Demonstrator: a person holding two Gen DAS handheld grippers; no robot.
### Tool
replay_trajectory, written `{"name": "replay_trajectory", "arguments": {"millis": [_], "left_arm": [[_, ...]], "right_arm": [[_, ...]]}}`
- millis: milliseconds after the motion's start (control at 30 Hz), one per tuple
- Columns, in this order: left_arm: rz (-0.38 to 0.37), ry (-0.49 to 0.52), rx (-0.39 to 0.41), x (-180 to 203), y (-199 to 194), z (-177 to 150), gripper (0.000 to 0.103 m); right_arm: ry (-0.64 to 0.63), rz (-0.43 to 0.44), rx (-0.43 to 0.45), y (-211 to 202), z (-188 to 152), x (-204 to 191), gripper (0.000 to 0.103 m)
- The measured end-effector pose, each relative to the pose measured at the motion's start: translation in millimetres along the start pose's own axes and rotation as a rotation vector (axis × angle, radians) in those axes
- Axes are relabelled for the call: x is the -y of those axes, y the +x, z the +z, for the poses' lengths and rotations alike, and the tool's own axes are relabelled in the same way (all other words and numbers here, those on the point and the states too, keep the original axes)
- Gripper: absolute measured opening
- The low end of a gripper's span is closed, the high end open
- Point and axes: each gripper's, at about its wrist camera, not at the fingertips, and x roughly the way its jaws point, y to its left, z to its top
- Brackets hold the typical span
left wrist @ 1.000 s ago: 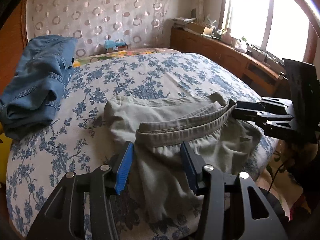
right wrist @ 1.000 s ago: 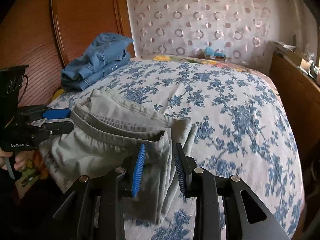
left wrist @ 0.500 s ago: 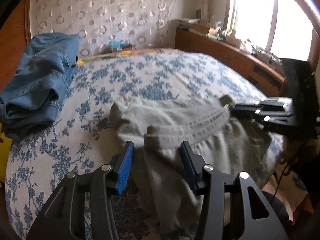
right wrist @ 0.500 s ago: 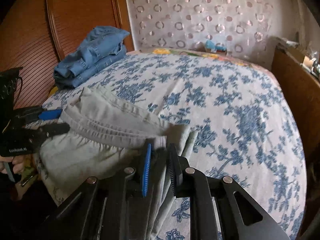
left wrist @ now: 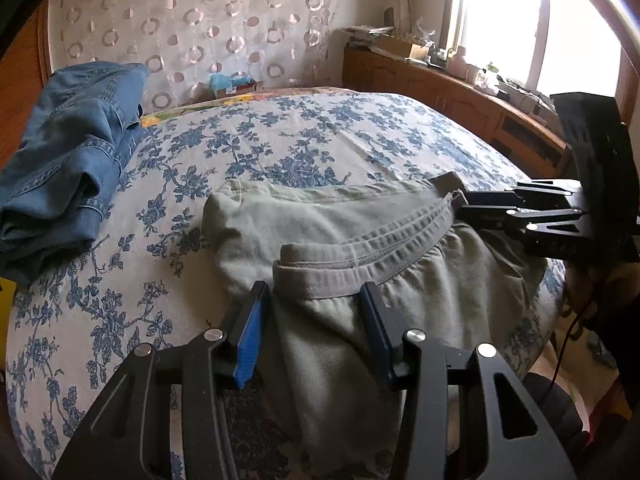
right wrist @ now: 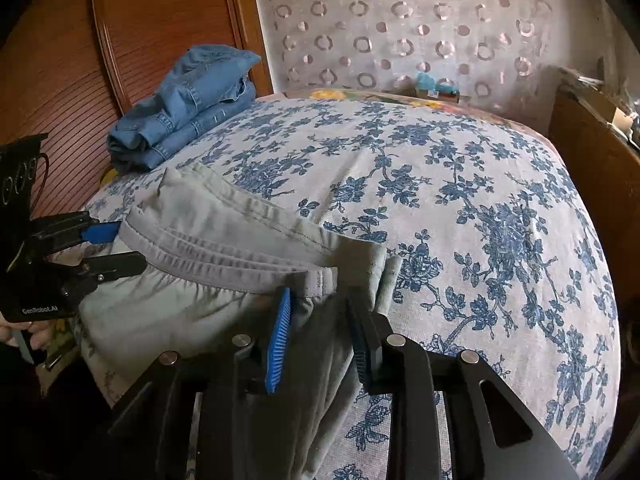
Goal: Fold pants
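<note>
Grey-green pants (left wrist: 328, 224) lie on the near edge of the bed with the waistband toward me, the rest hanging over the edge; they also show in the right wrist view (right wrist: 224, 236). My left gripper (left wrist: 314, 304) is open, its jaws either side of the left end of the waistband. My right gripper (right wrist: 320, 312) is open, its jaws either side of the right end of the waistband. Each gripper shows in the other's view: the right gripper (left wrist: 464, 208) and the left gripper (right wrist: 120, 246).
The bed has a blue floral sheet (left wrist: 280, 140). A folded stack of blue jeans (left wrist: 68, 156) lies at its far left, by a wooden headboard (right wrist: 100, 60). A wooden cabinet (left wrist: 460, 96) under the window runs along the right side.
The right gripper closed to a narrow gap half a second ago and is now open wider. The waistband has shifted slightly between the grippers. The left gripper stays open.
</note>
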Motion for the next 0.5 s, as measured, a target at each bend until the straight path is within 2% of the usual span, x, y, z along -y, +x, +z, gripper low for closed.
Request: {"name": "replay_trajectory", "arguments": {"millis": [133,233,300,400,500], "left_arm": [[-0.002,0.000,0.008,0.1,-0.5,-1.6,0.045],[-0.008,0.004,0.029,1.5,-4.0,-1.2,0.036],[-0.021,0.003,0.047,1.2,-8.3,-0.4,0.026],[-0.048,0.017,0.059,3.8,-14.9,-0.5,0.014],[-0.047,0.046,0.085,10.4,-24.8,-0.8,0.012]], "right_arm": [[-0.039,-0.036,0.003,1.1,-1.6,-9.1,0.027],[-0.051,-0.023,0.004,-0.2,-3.5,-13.5,0.014],[-0.058,-0.023,0.013,-2.5,-5.4,-15.1,0.010],[-0.049,-0.013,0.044,-12.0,-9.7,-14.6,0.008],[-0.039,0.000,0.094,-28.0,-13.3,-14.3,0.007]]}}
